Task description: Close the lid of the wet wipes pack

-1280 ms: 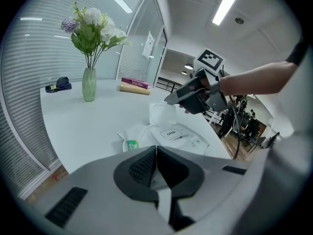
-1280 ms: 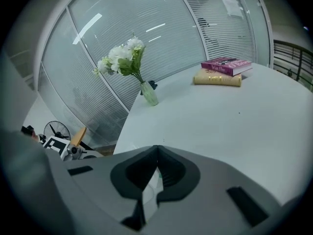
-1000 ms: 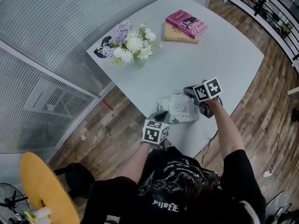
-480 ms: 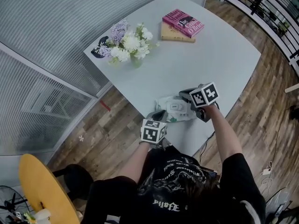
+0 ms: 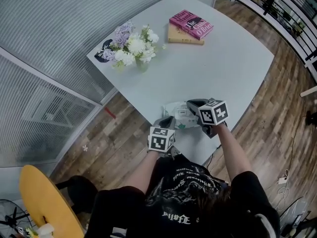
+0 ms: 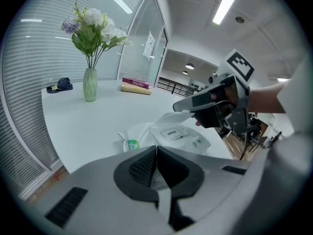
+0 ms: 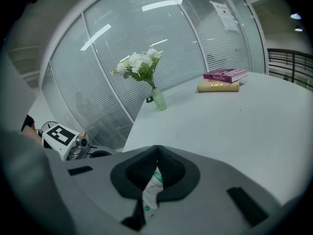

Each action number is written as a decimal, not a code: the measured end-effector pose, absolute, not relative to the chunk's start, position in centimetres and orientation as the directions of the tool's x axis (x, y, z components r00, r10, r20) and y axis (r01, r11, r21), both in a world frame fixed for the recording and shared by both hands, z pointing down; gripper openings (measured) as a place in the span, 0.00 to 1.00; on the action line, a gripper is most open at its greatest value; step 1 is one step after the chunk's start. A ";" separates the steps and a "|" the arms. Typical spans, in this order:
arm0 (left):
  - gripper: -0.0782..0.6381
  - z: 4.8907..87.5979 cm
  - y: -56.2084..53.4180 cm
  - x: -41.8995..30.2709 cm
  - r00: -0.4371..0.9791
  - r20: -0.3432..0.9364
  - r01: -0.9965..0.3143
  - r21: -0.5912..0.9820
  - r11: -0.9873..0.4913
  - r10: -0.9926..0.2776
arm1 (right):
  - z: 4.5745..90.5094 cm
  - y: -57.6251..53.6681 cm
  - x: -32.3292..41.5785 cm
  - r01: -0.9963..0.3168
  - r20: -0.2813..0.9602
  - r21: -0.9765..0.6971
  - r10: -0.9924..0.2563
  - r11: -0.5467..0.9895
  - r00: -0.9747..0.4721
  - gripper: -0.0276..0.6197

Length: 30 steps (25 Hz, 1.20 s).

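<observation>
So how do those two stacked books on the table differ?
The pink book lies on top, its titled cover showing; the yellow book lies beneath, mostly covered. The pink book sits skewed across the yellow book. Both lie flat and closed.

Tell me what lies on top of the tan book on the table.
A pink book lies askew on the tan book. It covers most of the tan cover; only one long edge and a corner show.
</observation>
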<state>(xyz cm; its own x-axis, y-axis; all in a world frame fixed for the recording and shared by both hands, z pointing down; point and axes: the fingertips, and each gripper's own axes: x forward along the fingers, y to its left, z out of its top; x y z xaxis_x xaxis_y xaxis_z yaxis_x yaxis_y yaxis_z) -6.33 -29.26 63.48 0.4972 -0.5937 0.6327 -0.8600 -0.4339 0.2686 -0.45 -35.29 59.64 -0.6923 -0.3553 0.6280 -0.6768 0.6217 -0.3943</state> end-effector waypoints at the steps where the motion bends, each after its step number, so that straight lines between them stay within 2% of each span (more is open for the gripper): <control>1: 0.12 63.5 -29.3 -6.3 0.500 0.633 -0.858 0.271 -0.435 -0.591 | 59.6 -35.3 -0.4 -0.688 0.625 -0.384 -0.375 0.616 -0.684 0.04; 4: 0.12 63.4 -29.3 -6.3 0.498 0.628 -0.861 0.270 -0.432 -0.599 | 59.6 -35.1 0.0 -0.726 0.614 -0.359 -0.438 0.586 -0.657 0.04; 13: 0.12 63.5 -29.3 -6.4 0.484 0.629 -0.868 0.253 -0.428 -0.609 | 60.1 -33.1 0.1 -0.770 0.600 -0.362 -0.500 0.526 -0.624 0.04; 23: 0.12 63.3 -29.1 -6.4 0.496 0.623 -0.862 0.271 -0.428 -0.604 | 61.9 -30.8 -1.1 -0.789 0.654 -0.293 -0.489 0.539 -0.577 0.04; 30: 0.12 63.3 -28.9 -6.6 0.494 0.629 -0.865 0.282 -0.416 -0.601 | 62.7 -30.1 -1.4 -0.810 0.695 -0.176 -0.512 0.560 -0.505 0.04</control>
